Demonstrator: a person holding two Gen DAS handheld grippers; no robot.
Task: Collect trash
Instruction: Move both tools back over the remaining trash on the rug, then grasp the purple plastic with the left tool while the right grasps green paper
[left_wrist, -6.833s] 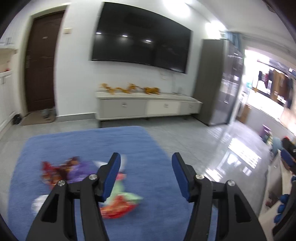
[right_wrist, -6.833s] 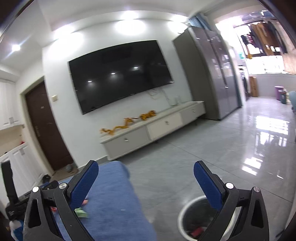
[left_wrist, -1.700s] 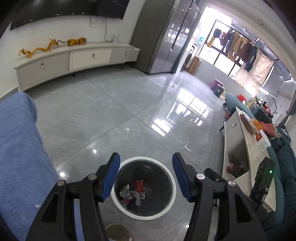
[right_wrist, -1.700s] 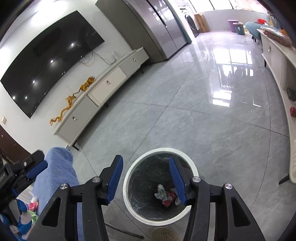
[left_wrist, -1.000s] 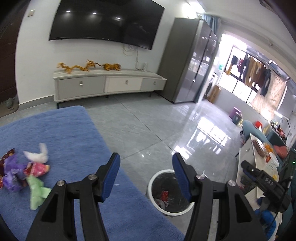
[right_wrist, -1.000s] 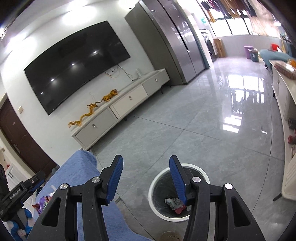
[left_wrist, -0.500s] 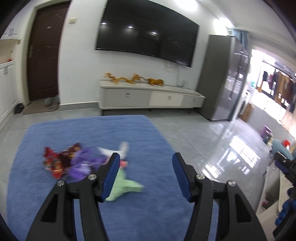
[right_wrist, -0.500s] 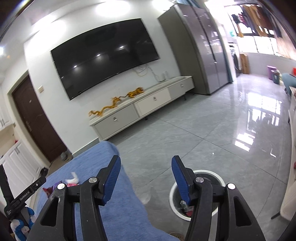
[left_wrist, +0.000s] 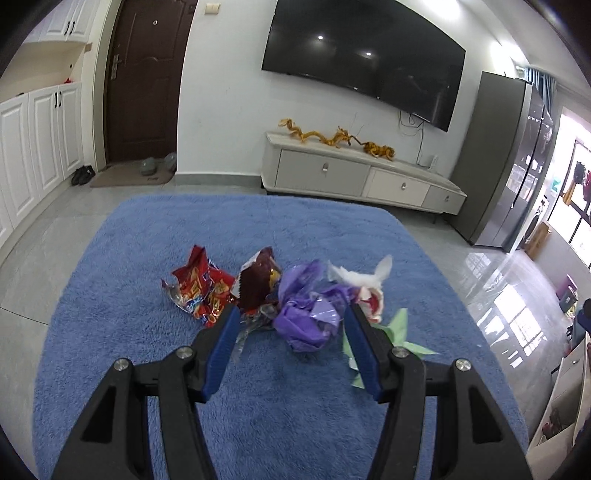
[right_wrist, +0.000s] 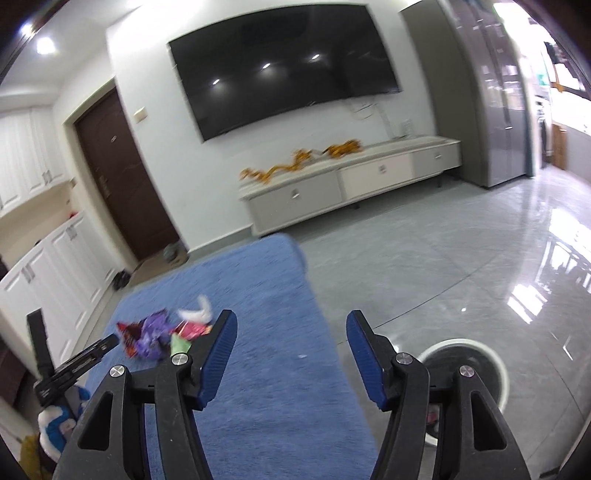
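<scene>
A pile of trash lies on a blue rug (left_wrist: 147, 258): a red snack bag (left_wrist: 199, 288), a dark brown wrapper (left_wrist: 256, 280), a crumpled purple wrapper (left_wrist: 310, 314), a white tissue (left_wrist: 364, 277) and a green wrapper (left_wrist: 397, 325). My left gripper (left_wrist: 291, 317) is open, its jaws on either side of the purple wrapper, just above it. My right gripper (right_wrist: 290, 321) is open and empty, held over the rug's right part. The trash pile (right_wrist: 159, 334) shows to its left. A white-rimmed bin (right_wrist: 495, 365) stands on the floor at the right, partly behind the right finger.
A white TV cabinet (left_wrist: 362, 177) stands against the far wall under a large TV (left_wrist: 362, 70). A brown door (left_wrist: 144, 81) and white cupboards (left_wrist: 37, 147) are at the left. A grey fridge (left_wrist: 509, 162) stands at the right. Glossy grey tiles surround the rug.
My left gripper has swung back from the bin to the rug and come down close over the trash pile. My right gripper has turned left, away from the bin, toward the rug.
</scene>
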